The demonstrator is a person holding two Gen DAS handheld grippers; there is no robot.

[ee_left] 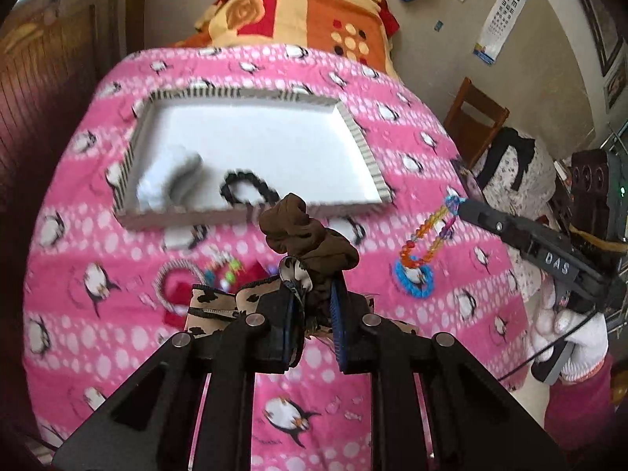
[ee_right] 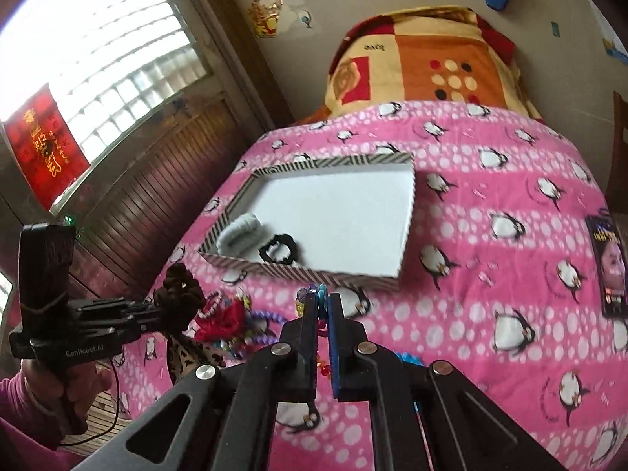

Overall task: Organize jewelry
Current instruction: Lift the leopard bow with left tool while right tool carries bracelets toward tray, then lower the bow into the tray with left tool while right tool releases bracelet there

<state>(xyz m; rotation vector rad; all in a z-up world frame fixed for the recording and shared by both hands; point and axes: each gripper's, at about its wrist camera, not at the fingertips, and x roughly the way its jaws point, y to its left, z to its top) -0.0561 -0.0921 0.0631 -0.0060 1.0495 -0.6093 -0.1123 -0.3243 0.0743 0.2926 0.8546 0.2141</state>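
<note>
My left gripper (ee_left: 314, 290) is shut on a brown scrunchie (ee_left: 306, 231) with a leopard-print ribbon (ee_left: 219, 306) and holds it above the pink penguin cloth. My right gripper (ee_right: 322, 300) is shut on a colourful bead bracelet (ee_right: 304, 296), which hangs from its tips (ee_left: 428, 239) on the right of the left wrist view. Behind both lies a striped tray (ee_left: 365, 145) with a white scrunchie (ee_left: 168, 180) and a black scrunchie (ee_left: 245, 190) in its near left corner. The right wrist view shows the left gripper (ee_right: 157, 312) at the left with the brown scrunchie (ee_right: 178, 286).
A loose pile of bracelets and a red piece (ee_right: 231, 322) lies on the cloth before the tray. A blue ring (ee_left: 414, 278) lies under the hanging bracelet. A phone (ee_right: 610, 263) rests at the cloth's right edge. A folded blanket (ee_left: 306, 11) rises behind, and a wooden chair (ee_left: 475, 117) stands to the right.
</note>
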